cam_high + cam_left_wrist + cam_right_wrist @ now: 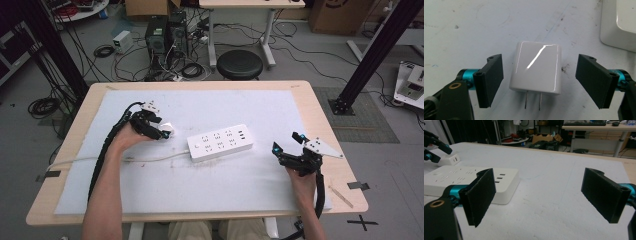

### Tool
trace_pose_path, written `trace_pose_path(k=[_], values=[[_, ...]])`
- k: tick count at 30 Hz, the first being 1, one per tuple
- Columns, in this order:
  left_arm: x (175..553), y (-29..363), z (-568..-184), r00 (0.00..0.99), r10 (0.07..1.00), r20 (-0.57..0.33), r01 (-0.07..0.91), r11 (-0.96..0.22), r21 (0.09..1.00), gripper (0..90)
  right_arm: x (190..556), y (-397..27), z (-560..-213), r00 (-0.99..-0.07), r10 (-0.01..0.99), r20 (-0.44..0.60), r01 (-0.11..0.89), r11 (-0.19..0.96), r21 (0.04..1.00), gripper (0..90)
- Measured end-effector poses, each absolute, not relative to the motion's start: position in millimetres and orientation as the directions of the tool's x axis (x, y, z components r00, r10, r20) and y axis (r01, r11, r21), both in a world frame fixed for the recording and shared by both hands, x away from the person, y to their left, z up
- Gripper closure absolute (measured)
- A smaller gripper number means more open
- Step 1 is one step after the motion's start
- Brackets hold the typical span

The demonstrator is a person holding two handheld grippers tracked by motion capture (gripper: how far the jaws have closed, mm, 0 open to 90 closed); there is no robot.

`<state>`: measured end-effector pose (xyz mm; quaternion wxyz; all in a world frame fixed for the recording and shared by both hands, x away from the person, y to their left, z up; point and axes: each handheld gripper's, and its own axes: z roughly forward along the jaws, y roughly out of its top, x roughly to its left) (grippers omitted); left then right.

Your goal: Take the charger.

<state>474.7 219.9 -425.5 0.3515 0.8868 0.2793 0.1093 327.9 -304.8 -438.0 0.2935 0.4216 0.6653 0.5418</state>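
Observation:
A white plug-in charger (535, 68) lies flat on the white mat with its two metal prongs pointing back toward my left gripper (539, 58). The gripper's jaws stand open on either side of the charger, with a gap at each pad. In the high view the left gripper (162, 131) sits over the charger (169, 129), just left of a white power strip (220, 142). My right gripper (286, 142) rests open and holds nothing, to the right of the strip. The right gripper view looks between its open jaws (539, 173) at the strip (461, 178) and the charger (451, 159).
A white foam mat (200, 185) covers most of the wooden table (320, 115). The strip's white cable (100, 160) runs off to the left edge. A black stool (240, 64) stands past the far edge, with computer cases and tangled cables on the floor.

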Motion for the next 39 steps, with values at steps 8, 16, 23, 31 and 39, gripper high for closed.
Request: trace_pose_path(k=[8, 16, 23, 31, 39], values=[[478, 219, -432, 0.828, 0.56, -0.018, 0.416, -0.594, 0.688, 24.6, 328, -305, -438, -0.472, 0.879, 0.067, 0.244, 0.057, 0.968, 12.6], [480, 218, -437, 0.828, 0.561, -0.014, 0.419, -0.602, 0.68, 27.2, 328, -305, -438, -0.474, 0.878, 0.066, 0.245, 0.059, 0.968, 12.6], [481, 218, -438, 0.827, 0.562, -0.003, 0.417, -0.609, 0.675, 32.3, 329, -305, -438, -0.475, 0.878, 0.06, 0.239, 0.063, 0.969, 12.6], [481, 217, -439, 0.831, 0.556, 0.001, 0.41, -0.616, 0.673, 36.3, 329, -304, -438, -0.47, 0.88, 0.062, 0.249, 0.064, 0.966, 12.6], [481, 217, -438, 0.837, 0.548, -0.005, 0.407, -0.616, 0.675, 41.7, 330, -304, -438, -0.469, 0.881, 0.061, 0.246, 0.065, 0.967, 12.6]])
